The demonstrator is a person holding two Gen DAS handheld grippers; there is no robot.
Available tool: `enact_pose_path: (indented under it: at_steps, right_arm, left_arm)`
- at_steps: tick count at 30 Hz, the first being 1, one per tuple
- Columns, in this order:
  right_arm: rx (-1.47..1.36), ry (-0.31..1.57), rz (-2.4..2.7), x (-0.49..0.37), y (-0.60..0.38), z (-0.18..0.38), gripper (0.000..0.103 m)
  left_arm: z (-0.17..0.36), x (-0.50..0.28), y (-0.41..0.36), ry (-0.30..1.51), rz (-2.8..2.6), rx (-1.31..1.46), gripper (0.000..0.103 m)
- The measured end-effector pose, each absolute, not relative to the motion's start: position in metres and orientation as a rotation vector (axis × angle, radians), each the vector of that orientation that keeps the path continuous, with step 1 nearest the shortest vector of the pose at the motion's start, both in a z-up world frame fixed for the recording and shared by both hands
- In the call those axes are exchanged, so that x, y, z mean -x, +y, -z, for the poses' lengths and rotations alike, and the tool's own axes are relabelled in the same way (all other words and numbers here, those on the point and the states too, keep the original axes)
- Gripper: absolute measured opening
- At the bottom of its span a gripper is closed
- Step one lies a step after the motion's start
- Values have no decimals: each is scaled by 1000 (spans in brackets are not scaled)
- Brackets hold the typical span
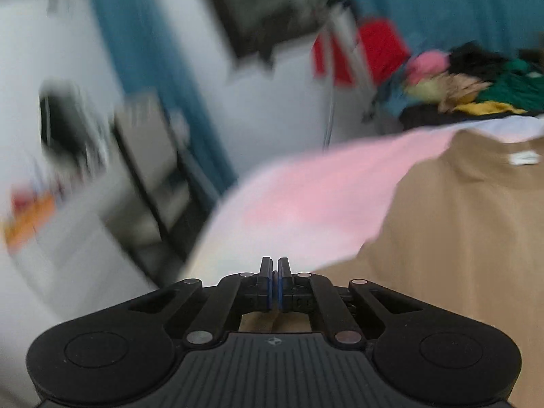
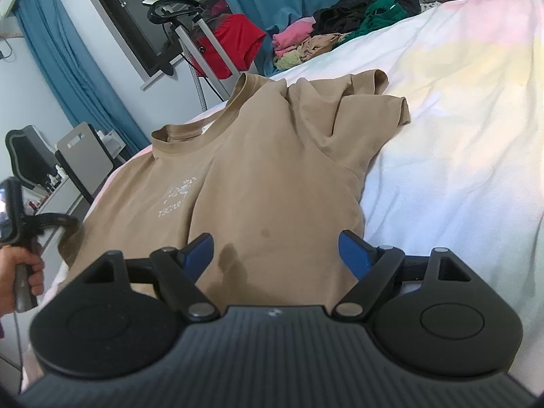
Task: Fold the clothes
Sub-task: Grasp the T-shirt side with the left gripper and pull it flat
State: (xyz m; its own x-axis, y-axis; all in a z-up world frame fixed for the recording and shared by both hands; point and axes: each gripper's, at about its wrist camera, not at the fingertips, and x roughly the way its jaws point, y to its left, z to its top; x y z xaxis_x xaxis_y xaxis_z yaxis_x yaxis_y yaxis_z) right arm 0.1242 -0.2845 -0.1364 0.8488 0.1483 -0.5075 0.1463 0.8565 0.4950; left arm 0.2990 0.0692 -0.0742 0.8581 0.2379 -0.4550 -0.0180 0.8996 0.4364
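Observation:
A tan t-shirt (image 2: 258, 176) with a white chest print lies on the bed, its right side folded over the middle and a sleeve bunched at the far right. My right gripper (image 2: 275, 241) hovers open over the shirt's lower part, with nothing between its blue pads (image 2: 200, 255). A hand holds my left gripper (image 2: 51, 221) at the shirt's left edge. In the blurred left wrist view my left gripper (image 1: 274, 268) is shut, with no cloth seen between its tips. The tan shirt (image 1: 459, 238) lies to its right and shows under the fingers.
The pastel bed sheet (image 2: 459, 119) spreads to the right. A pile of loose clothes (image 2: 340, 34) sits at the bed's far end. A steamer stand with a red garment (image 2: 234, 44) and a chair (image 2: 23, 156) stand beyond the bed's left edge.

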Motion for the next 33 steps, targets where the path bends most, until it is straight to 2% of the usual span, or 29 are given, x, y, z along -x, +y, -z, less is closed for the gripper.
enact_pose_path:
  at_steps: [6,15,22,27,30,32,33]
  right_arm:
    - [-552,563,4,-123,-285,136,81]
    - [-563,564,6,-121,-286,135,82]
    - [-560,562,8,-123,-284,136,82]
    - [-566,561,7,-122,-283,136,82]
    - [-577,561,5,-122,-285,135,81]
    - [-585,561,4,-121,-286,135,81]
    - [-589,561,4,-121,-286,135,81]
  left_arm:
    - [73,-245,30,553,147,-488,3]
    - [54,-269,94,592,122,-182,3]
    - [54,-234,25,566,387,-220,2]
    - [80,-211,-24,631,491,-336,3]
    - [85,-211,-20,650,455,-332,16]
    - [79,-213,-12,639,419,-308,29]
    - [76,-214,-8,633,400,-295,42]
